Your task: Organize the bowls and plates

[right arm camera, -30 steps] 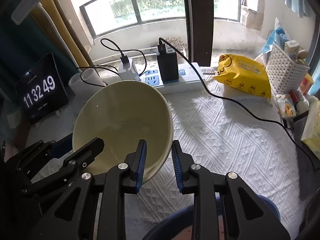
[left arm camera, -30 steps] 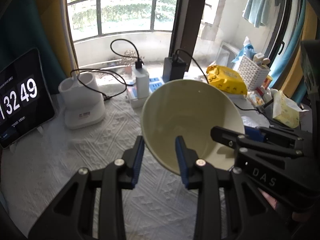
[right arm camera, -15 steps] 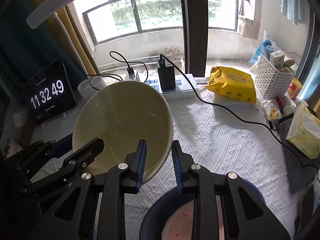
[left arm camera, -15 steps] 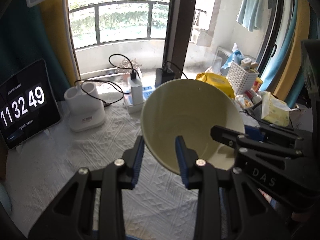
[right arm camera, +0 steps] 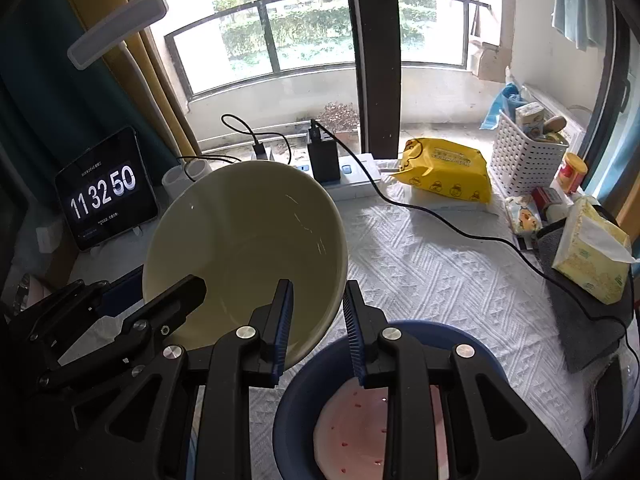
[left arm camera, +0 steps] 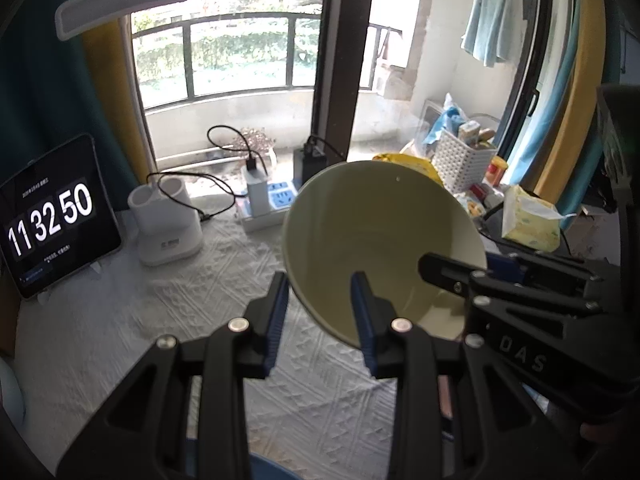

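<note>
White cloth covered the table [right arm camera: 440, 264]; both grippers (left [left arm camera: 320, 312], right [right arm camera: 316, 320]) pinched the cream bowl [right arm camera: 244, 248] by its rim, best lowered level into the blue bowl [right arm camera: 480, 364].

left hand-held gripper [left arm camera: 320, 304]: clamped, angled down | right hand-held gripper [right arm camera: 318, 316]: clamped, angled down, alongside

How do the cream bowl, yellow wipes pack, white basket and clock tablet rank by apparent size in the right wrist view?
1. cream bowl, though nearest the camera
2. yellow wipes pack
3-4. white basket and clock tablet look alike; unranked.
</note>
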Motion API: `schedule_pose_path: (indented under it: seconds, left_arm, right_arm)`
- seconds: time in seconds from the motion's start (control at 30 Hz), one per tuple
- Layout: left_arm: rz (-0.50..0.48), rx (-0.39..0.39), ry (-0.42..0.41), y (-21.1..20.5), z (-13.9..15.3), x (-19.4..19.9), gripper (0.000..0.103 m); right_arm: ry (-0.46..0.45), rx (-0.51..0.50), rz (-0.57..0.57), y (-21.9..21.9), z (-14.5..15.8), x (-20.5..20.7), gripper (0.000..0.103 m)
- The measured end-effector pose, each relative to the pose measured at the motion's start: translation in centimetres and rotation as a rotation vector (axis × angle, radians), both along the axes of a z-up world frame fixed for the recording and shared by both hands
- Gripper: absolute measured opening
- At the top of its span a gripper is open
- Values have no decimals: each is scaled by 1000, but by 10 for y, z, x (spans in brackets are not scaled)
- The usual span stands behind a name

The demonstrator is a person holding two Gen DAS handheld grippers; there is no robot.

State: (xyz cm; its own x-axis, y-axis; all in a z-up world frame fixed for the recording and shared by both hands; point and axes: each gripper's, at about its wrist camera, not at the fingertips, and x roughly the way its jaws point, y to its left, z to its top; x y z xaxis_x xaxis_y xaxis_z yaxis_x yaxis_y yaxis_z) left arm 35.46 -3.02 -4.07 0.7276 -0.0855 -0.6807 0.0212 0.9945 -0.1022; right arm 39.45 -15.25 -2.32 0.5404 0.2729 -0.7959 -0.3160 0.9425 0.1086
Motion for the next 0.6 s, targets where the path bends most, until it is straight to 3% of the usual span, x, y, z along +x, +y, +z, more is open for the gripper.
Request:
schedule_pose_path:
  seconds: [0.6]
  left_arm:
    - [-63,-5,-15,-35,8,-13,33]
  right_arm:
    - [-19,-3,-57,-34,10,-19,28]
